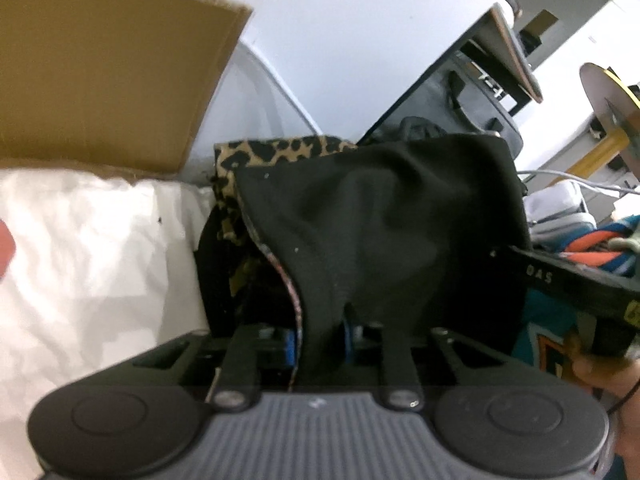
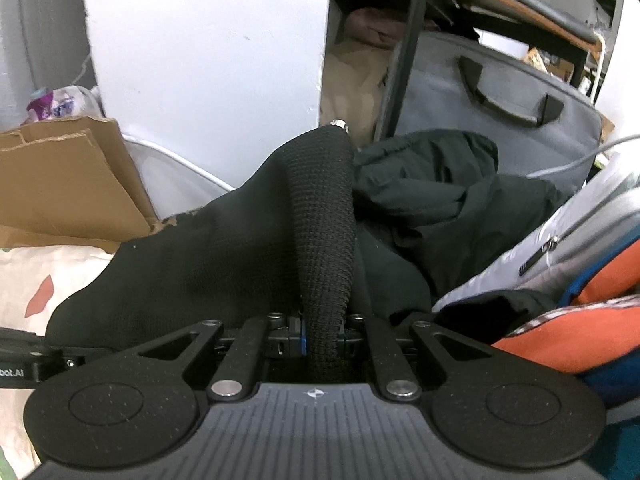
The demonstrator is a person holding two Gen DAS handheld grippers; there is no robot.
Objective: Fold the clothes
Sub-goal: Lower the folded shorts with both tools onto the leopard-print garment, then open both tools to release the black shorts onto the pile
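Observation:
A black knit garment [image 1: 380,216] hangs bunched in front of both cameras. In the left wrist view its lower edge runs down between the blue pads [image 1: 289,342] of my left gripper [image 1: 320,336], which is shut on the cloth. In the right wrist view a rolled fold of the same black garment [image 2: 324,240] rises out of my right gripper [image 2: 320,336], which is shut on it. The fingertips of both grippers are hidden under the fabric. The right gripper's body [image 1: 568,284] and a hand [image 1: 608,376] show at the right edge of the left wrist view.
A cardboard box [image 1: 100,72] and white bedding [image 1: 80,260] lie to the left. A leopard-print cloth [image 1: 276,152] sits behind the garment. To the right are a black jacket [image 2: 440,184], a grey bag [image 2: 500,120] and a teal and orange garment [image 2: 580,320].

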